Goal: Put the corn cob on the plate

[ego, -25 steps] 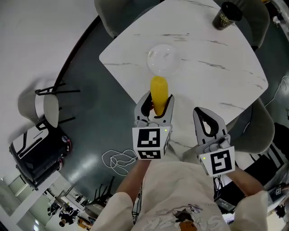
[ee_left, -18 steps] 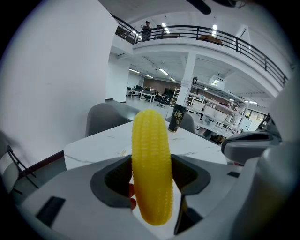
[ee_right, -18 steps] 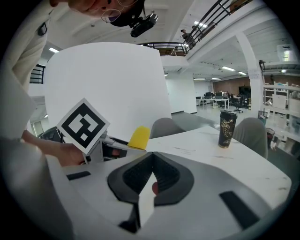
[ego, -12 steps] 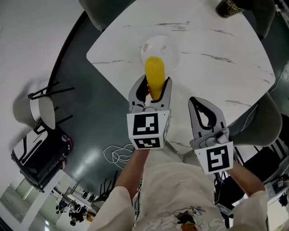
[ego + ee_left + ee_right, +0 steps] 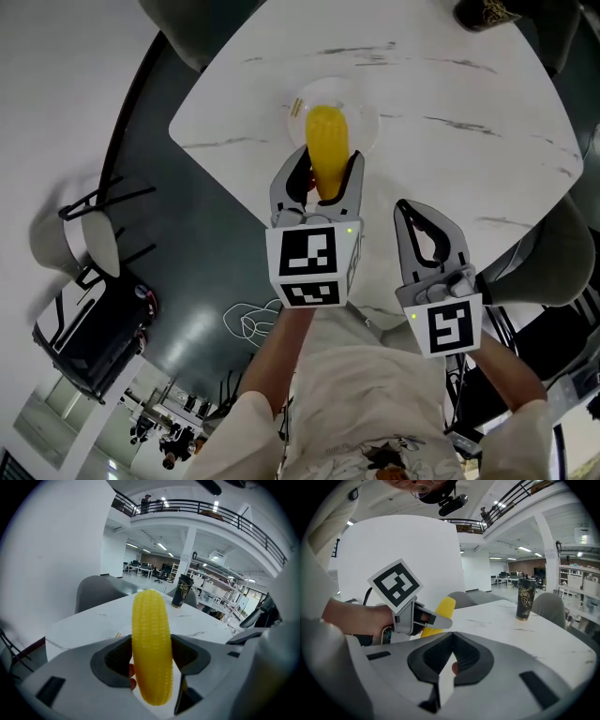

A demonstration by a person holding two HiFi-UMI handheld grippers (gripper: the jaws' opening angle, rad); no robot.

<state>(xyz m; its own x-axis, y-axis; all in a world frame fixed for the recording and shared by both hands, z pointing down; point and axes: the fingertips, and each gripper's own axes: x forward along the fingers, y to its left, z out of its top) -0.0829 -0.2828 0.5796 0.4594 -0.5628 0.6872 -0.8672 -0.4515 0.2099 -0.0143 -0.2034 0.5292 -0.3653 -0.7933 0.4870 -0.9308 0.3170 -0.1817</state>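
Note:
A yellow corn cob [image 5: 327, 150] stands clamped between the jaws of my left gripper [image 5: 319, 183], which is shut on it. Its far end hangs over a clear glass plate [image 5: 361, 108] on the white marble table [image 5: 469, 94]. In the left gripper view the corn cob [image 5: 151, 644] fills the centre, gripped at mid-length. My right gripper [image 5: 429, 246] is held to the right, over the table's near edge, shut with nothing in it. From the right gripper view the corn cob [image 5: 442, 612] pokes out past the left gripper [image 5: 426, 619].
A dark printed cup [image 5: 487, 11] stands at the table's far right, also seen as the cup [image 5: 524, 603] in the right gripper view. Grey chairs [image 5: 553, 253] ring the table. A folded chair [image 5: 89, 234] and a black case [image 5: 89, 328] sit on the dark floor at left.
My left gripper has carried the corn cob forward, from short of the plate to over it. The right gripper has stayed shut near the table edge.

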